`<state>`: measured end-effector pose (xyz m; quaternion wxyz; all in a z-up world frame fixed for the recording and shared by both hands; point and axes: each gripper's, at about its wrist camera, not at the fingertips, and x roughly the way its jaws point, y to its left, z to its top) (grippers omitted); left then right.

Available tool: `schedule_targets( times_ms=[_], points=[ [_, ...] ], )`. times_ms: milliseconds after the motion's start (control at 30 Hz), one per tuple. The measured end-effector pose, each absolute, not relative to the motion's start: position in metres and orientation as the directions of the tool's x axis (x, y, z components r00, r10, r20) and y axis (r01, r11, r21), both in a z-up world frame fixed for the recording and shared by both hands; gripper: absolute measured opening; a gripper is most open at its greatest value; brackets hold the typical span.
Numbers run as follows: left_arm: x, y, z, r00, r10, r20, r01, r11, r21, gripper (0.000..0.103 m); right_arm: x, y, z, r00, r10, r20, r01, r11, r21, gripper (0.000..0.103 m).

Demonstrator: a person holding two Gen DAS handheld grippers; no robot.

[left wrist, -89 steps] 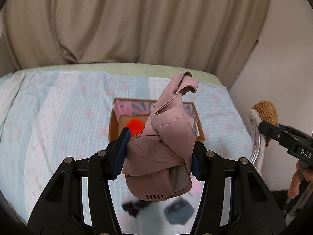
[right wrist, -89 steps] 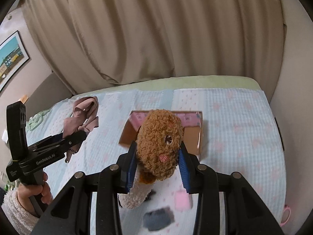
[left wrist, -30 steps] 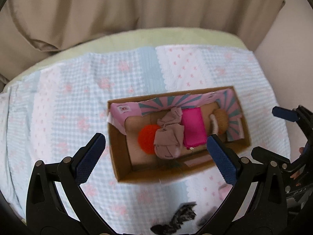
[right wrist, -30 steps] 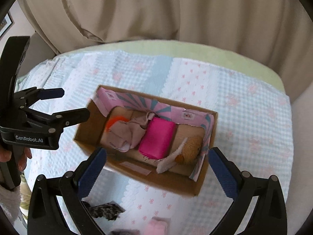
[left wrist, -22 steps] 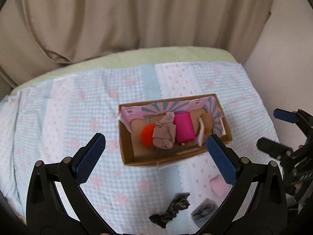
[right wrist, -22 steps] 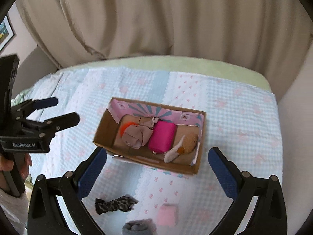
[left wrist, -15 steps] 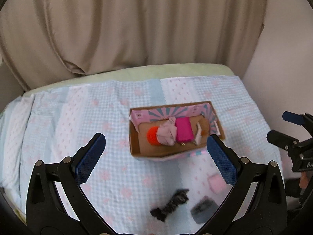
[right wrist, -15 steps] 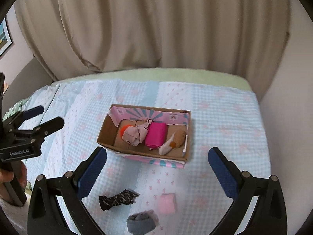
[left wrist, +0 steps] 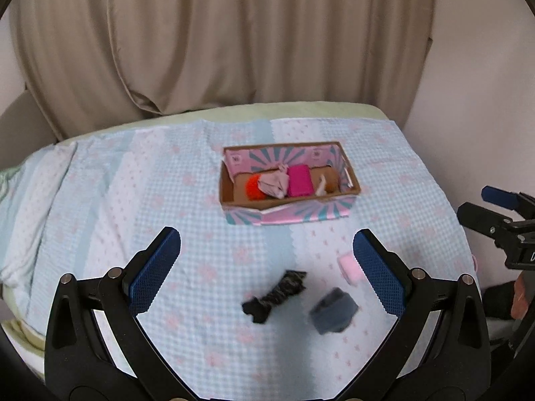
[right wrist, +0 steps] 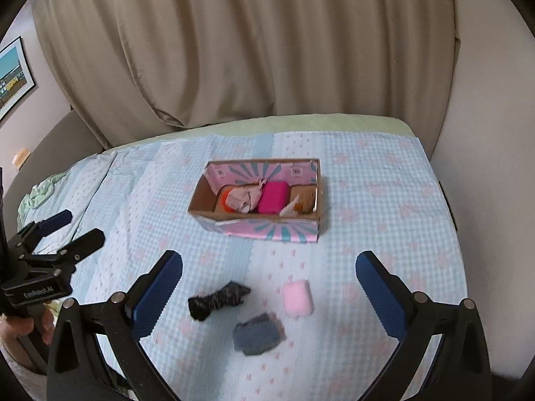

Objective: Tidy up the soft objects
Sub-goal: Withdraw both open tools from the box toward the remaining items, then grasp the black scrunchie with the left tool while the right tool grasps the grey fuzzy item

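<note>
Box (left wrist: 287, 214); both claws (left wrist: 265, 264) wide, empty.

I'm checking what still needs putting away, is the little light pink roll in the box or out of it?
Out. The pink roll lies on the blanket in front of the cardboard box, beside the grey bundle and black sock.

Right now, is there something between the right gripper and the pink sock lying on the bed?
Nothing visible is in the way. The right gripper is open above the bedspread, and the pink sock lies uncovered, apart from the grey sock and the dark sock.
</note>
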<state>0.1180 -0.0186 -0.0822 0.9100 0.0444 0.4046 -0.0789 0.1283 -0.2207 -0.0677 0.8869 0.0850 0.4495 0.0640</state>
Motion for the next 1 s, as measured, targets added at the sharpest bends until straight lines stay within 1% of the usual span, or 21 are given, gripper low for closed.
schedule_targets(
  times_ms=[133,267,500,767,1000],
  points=[
    [0.091,-0.025,-0.101,0.672,-0.126,-0.729,0.197,0.980,0.013,0.103,0.097,-0.218,-0.083,0.606,0.190,-0.772,-0.035,0.976,0.214,0.103],
    [0.070,-0.031,-0.129,0.690,-0.127,-0.713,0.217,0.975,0.036,0.103,0.068,-0.210,-0.113,0.628,0.208,-0.750,-0.070,0.975,0.211,0.103],
    [0.059,-0.041,-0.197,0.639,-0.164,-0.752,0.276,0.961,0.025,0.103,0.029,-0.191,-0.181,0.616,0.279,-0.737,-0.158,0.960,0.232,0.103],
    [0.086,-0.052,-0.274,0.554,-0.190,-0.810,0.352,0.936,0.021,0.102,0.021,-0.168,-0.251,0.581,0.260,-0.772,-0.200,0.964,0.174,0.103],
    [0.126,-0.060,-0.327,0.454,-0.187,-0.871,0.409,0.912,0.018,0.100,0.036,-0.157,-0.296,0.539,0.245,-0.806,-0.183,0.968,0.172,0.103]
  ],
)
